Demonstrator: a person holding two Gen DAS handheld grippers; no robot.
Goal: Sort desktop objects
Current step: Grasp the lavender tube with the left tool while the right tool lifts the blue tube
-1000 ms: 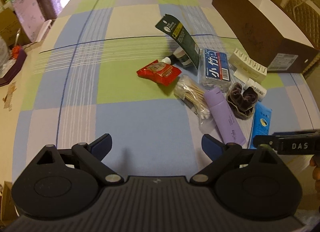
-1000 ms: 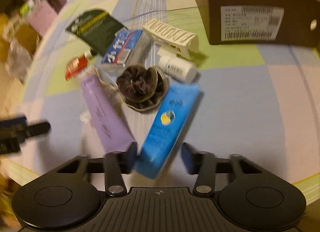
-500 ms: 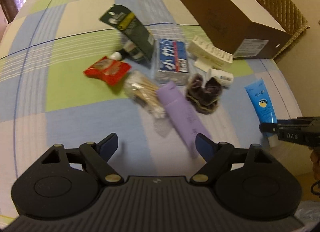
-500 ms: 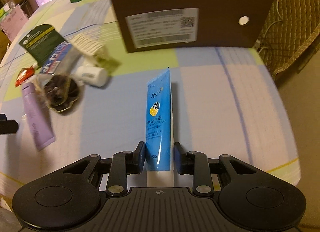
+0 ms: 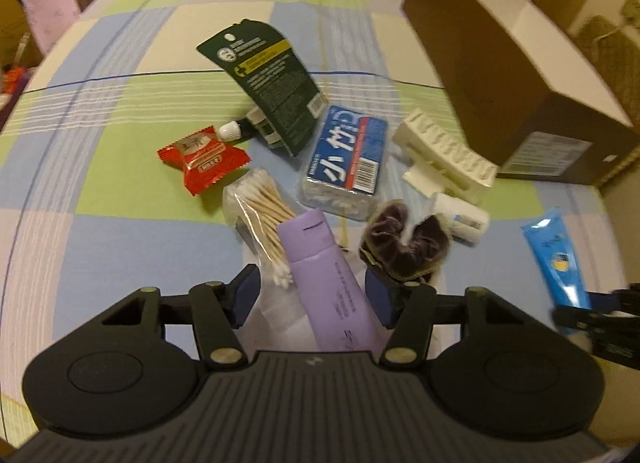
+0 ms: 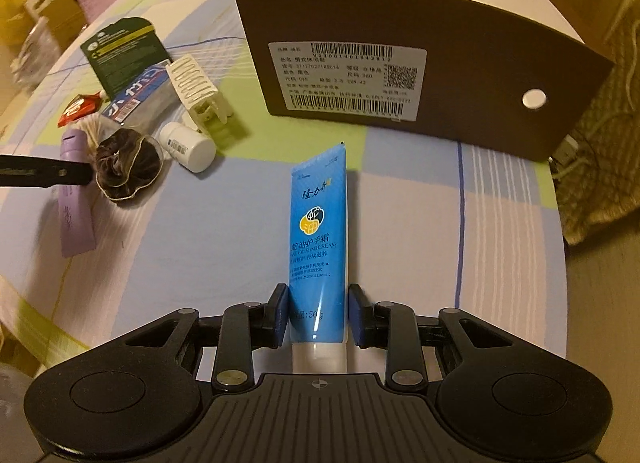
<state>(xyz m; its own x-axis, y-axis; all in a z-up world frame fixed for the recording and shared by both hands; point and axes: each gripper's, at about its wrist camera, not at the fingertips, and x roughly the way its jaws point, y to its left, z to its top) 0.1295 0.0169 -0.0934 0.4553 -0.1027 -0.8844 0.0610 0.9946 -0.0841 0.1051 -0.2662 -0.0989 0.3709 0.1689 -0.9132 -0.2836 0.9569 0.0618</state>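
Observation:
My left gripper (image 5: 312, 295) is open, its fingers on either side of a purple tube (image 5: 332, 287) that lies on the checked cloth. A bag of cotton swabs (image 5: 260, 219) and a dark scrunchie (image 5: 404, 243) lie beside the tube. My right gripper (image 6: 318, 313) has its pads slightly apart around the lower end of a blue hand cream tube (image 6: 318, 231), which lies flat on the cloth. The blue tube also shows in the left wrist view (image 5: 556, 255). The purple tube shows in the right wrist view (image 6: 74, 219).
A brown shoe box (image 6: 400, 63) stands behind the blue tube. A red snack packet (image 5: 202, 159), a dark green card pack (image 5: 268, 79), a blue tissue pack (image 5: 348, 155), a cream hair claw (image 5: 444, 151) and a small white bottle (image 5: 464, 219) lie clustered. The table edge (image 6: 560, 263) is at the right.
My left gripper moved forward so the purple tube now lies between its fingers. My right gripper's pads have opened a little off the blue tube, which has stayed flat on the cloth.

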